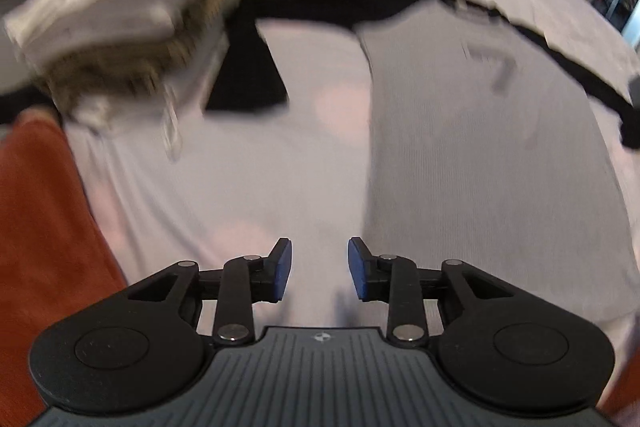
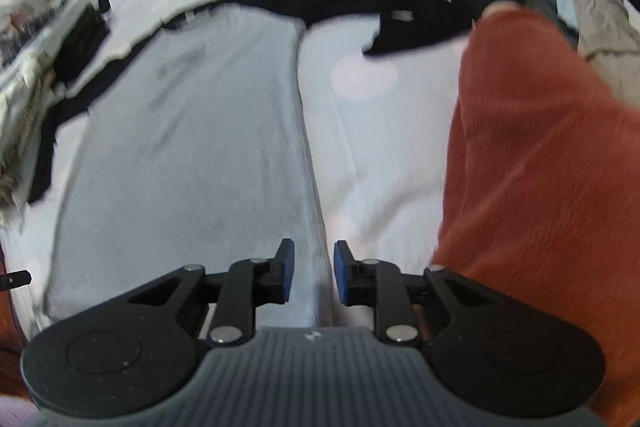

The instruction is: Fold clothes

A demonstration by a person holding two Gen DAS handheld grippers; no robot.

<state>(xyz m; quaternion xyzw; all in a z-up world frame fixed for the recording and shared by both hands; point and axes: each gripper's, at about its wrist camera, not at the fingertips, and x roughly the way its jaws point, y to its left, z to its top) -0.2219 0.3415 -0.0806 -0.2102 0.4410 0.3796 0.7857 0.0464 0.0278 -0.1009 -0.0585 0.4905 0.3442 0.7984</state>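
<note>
Grey shirt (image 2: 184,131) flat on pale bed sheet (image 2: 376,147), beside black cloth (image 2: 360,1). Left gripper (image 1: 319,269) just above sheet, jaws partly open, holding nothing. Right gripper (image 2: 314,271) over shirt's edge, jaws slightly apart, empty. Orange sleeve (image 2: 540,155) alongside.

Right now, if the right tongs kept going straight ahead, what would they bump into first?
Most likely the folded grey garment: the right tongs, open and empty, point at its near edge on the pale bedsheet. Depth is uncertain.

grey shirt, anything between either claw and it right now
Nothing visible. The right claw hangs open right over the long edge of the grey shirt, with only air between. The left claw is open over bare bedsheet beside that shirt.
</note>
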